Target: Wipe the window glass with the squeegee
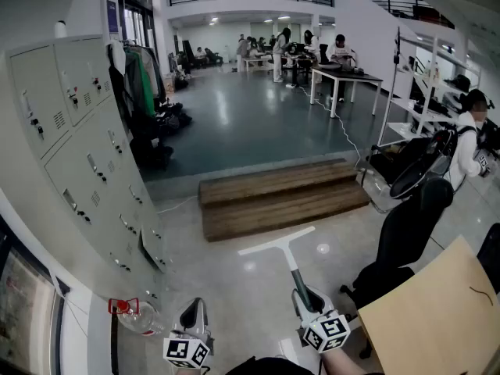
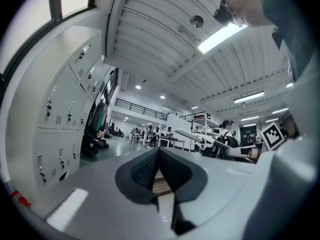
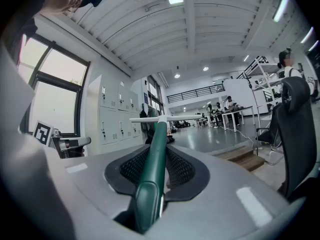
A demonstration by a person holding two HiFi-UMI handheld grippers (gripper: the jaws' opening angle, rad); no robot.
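Both grippers have fingers clenched: the right gripper (image 1: 305, 298) grasps the green-handled, white-bladed squeegee (image 1: 283, 247) by its handle; the left gripper (image 1: 194, 312) holds nothing.

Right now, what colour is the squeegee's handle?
The squeegee handle is dark green, and its blade bar is white. The right gripper view shows it best.

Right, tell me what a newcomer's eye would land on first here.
The green-handled squeegee comes first, clamped in the right gripper with its white blade pointing out over the floor. Next are the grey lockers along the left wall and the low wooden platform mid-floor. The left gripper is shut on nothing.
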